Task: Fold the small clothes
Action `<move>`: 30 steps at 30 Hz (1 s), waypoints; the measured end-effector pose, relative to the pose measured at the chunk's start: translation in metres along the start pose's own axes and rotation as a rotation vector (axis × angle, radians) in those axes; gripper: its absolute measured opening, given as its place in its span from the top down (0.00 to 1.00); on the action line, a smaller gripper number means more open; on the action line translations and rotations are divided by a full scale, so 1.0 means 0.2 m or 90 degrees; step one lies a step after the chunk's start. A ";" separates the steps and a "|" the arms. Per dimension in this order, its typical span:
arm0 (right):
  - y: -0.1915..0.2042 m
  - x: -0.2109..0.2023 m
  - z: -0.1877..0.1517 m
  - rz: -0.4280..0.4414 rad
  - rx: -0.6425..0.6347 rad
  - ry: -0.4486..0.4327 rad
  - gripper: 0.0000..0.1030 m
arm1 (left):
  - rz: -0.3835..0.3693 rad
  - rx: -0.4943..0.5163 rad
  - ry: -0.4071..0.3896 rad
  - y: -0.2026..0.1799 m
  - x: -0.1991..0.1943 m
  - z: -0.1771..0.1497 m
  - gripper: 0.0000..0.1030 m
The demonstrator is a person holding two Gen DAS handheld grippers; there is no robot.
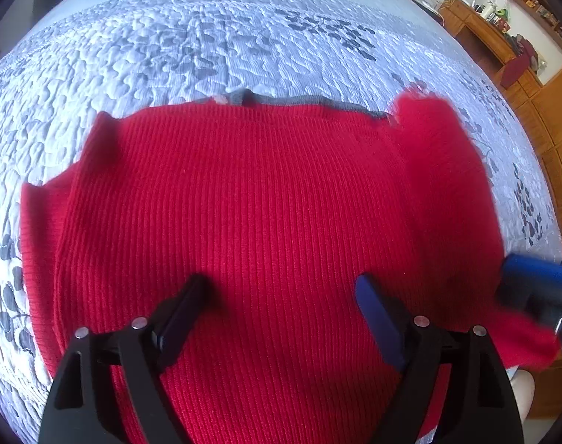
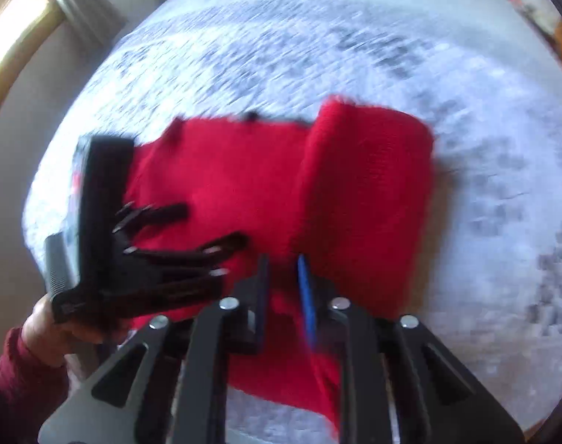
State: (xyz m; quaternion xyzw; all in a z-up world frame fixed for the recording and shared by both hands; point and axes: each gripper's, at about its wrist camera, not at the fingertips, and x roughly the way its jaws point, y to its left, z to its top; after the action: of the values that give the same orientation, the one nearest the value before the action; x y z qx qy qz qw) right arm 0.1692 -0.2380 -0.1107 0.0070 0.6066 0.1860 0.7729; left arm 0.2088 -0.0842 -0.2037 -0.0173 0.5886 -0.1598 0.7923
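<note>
Pale blue-grey quilted cotton, printed with dark leaf shapes, covers the one bed [image 1: 207, 44] that carries everything here, and on it lies a single red rib-knit sweater with a grey neckband [image 1: 244, 203], spread flat near the person's edge with its neckline toward the far side. One sleeve [image 2: 366, 185] on the right has been turned up and over so that it stands as a raised flap beside the body panel; the opposite sleeve [image 1: 40, 222] lies out flat on the quilt. The step in hand looks like the sleeve fold, the first inward turn before the body is halved. Two grippers are at work. The left gripper [image 1: 281, 318] hovers over the lower middle of the sweater with its fingers wide apart and nothing between them. The right gripper [image 2: 284, 288] has its fingers drawn close together on red knit at the foot of the raised sleeve; the picture is smeared by motion, so the pinch seems real but I would not swear how much cloth it holds. Next, the sleeve wants laying across the chest and releasing flat, while the left gripper could press the body to keep it from dragging.
</note>
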 end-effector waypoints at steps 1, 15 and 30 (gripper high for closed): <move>0.00 0.01 -0.01 0.018 0.006 0.009 0.72 | -0.003 0.000 0.000 0.00 0.00 0.00 0.19; 0.03 -0.15 -0.51 -0.076 -0.096 -0.022 0.36 | -0.049 -0.078 -0.002 0.06 -0.08 0.01 0.17; 0.14 0.14 -0.58 -0.140 -0.201 0.007 0.59 | -0.059 -0.137 0.029 0.10 -0.25 -0.04 0.18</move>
State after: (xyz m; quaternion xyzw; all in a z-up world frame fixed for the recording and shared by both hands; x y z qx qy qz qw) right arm 0.0572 -0.2281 -0.1600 -0.1816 0.5710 0.1934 0.7769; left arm 0.1938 -0.0514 -0.1638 -0.1259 0.6190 -0.1323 0.7638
